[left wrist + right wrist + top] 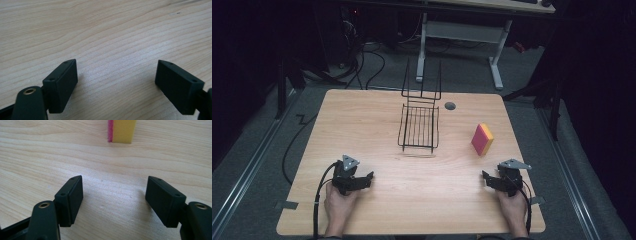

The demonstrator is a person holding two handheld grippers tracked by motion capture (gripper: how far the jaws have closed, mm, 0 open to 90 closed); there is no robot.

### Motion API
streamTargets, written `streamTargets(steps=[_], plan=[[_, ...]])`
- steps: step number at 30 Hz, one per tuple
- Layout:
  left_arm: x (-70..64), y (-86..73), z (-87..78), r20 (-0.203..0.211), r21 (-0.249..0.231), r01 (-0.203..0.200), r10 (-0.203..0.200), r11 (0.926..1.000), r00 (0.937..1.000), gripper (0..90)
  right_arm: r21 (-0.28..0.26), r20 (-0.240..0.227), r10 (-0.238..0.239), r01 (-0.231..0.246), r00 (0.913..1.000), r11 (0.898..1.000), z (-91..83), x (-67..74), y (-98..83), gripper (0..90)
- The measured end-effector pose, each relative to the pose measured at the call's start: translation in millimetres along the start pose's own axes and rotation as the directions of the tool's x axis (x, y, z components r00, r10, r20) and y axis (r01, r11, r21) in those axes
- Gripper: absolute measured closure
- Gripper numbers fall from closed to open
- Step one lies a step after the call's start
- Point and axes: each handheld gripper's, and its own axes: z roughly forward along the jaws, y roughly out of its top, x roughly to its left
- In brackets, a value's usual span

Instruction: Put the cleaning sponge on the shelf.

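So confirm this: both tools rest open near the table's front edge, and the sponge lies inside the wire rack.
Not quite. The sponge stands on the bare table, to the right of the wire rack, as the high view shows. Both the left tool and right tool do rest open near the front edge.

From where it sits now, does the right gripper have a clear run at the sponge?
Probably yes. The right gripper has open, empty jaws, and bare table lies between it and the sponge standing on edge ahead.

Pale wooden table (412, 190) — smooth, matt grain; thin black wire rack (419, 127); spongy yellow-and-pink sponge (482, 139); matt black plastic pads (71, 197).
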Motion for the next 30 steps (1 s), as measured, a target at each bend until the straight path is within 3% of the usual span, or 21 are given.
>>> streamTargets(steps=[30], plan=[[0.6,-0.1,-0.1,-0.002,-0.004,0.006,-0.006,1.0000,1.0000,20.3,0.002,-0.005,-0.001,0.001,1.0000,1.000,-0.3,0.1,-0.1,30.1]])
